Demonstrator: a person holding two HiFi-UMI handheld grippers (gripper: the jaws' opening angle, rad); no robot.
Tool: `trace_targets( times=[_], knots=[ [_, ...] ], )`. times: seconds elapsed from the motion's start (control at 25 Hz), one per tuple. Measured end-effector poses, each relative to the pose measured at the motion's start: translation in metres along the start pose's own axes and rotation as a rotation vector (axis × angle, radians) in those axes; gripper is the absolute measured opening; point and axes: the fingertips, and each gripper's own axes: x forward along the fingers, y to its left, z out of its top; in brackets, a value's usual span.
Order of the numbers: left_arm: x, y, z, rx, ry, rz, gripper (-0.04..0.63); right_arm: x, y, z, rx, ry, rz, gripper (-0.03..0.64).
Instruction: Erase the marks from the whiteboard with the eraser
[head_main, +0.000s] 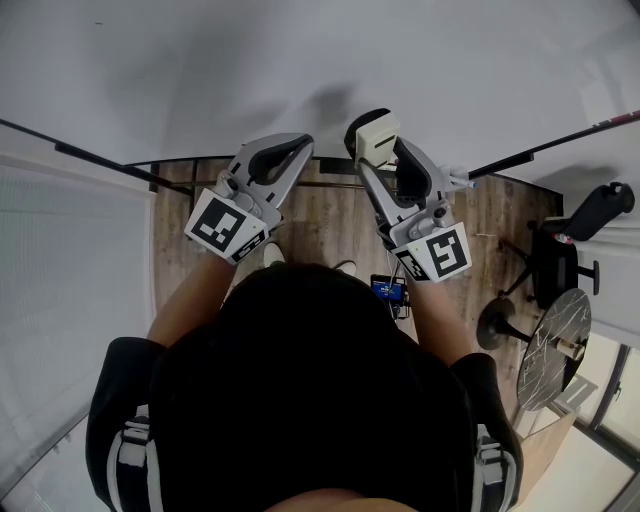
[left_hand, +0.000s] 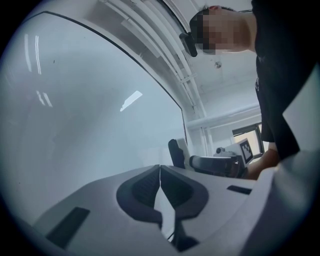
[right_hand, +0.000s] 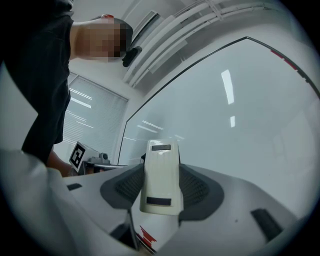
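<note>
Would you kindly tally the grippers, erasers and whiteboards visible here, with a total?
Grippers: 2 (left gripper, right gripper)
Erasers: 1 (eraser, held in the right gripper)
Whiteboards: 1 (whiteboard)
Total: 4

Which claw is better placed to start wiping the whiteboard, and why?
Right. The right claw is shut on the eraser, which faces the whiteboard. The left claw is shut with nothing between its jaws.
</note>
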Motion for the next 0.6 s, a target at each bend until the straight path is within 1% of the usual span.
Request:
trace_targets(
  times=[0.6],
  knots=[
    [0.0029,-0.0014,-0.0018,-0.002,0.007,-0.011,0.006,0.0002,0.0004,0.0005,-0.007,0.006,0.005,0.221]
  ],
)
